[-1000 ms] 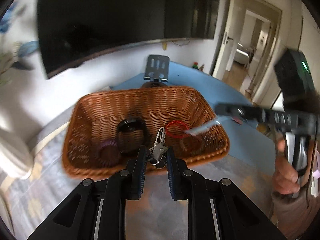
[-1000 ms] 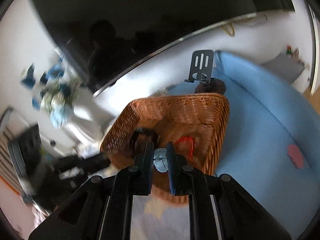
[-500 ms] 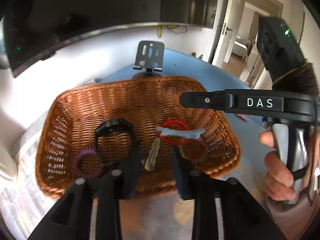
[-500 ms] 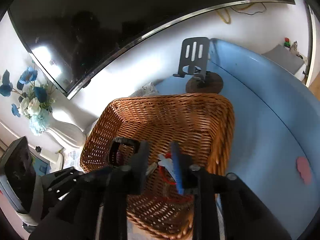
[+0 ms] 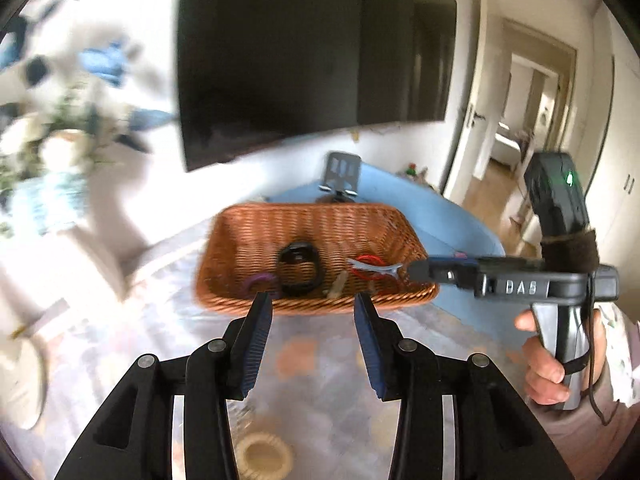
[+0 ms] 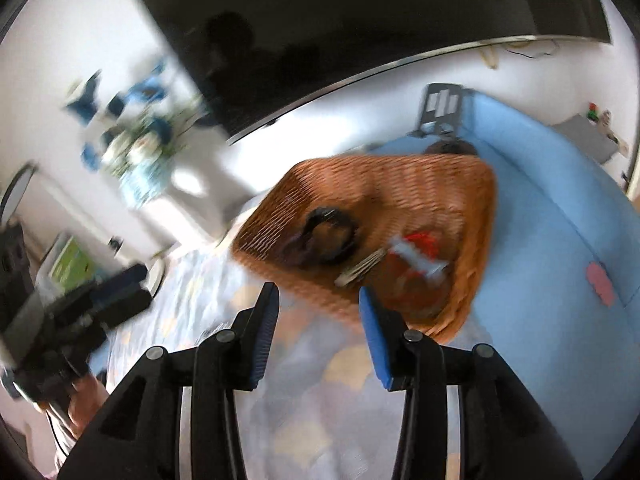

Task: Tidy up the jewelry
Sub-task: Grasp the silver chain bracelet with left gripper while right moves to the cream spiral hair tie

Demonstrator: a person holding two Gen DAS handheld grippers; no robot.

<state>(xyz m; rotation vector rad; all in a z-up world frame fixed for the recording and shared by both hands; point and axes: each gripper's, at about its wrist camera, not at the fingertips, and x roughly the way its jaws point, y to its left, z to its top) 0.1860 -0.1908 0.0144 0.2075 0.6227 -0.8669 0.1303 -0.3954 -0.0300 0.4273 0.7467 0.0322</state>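
Patterned desk (image 5: 320,380) under both grippers | left gripper (image 5: 313,308) fingers were opening, nothing between | right gripper (image 6: 319,300) fingers likewise, empty | wicker basket (image 5: 312,216) just beyond held black ring (image 5: 299,268), red band (image 5: 370,266), silver clip (image 5: 374,267), key (image 5: 335,288)

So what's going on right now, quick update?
Left gripper and right gripper both empty, jaws opening. Wicker basket holds black band, purple ring, red loop, silver clip. Nothing in the way.

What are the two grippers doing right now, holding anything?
Left gripper: jaws opening, nothing between them.
Right gripper: jaws opening, nothing between them.
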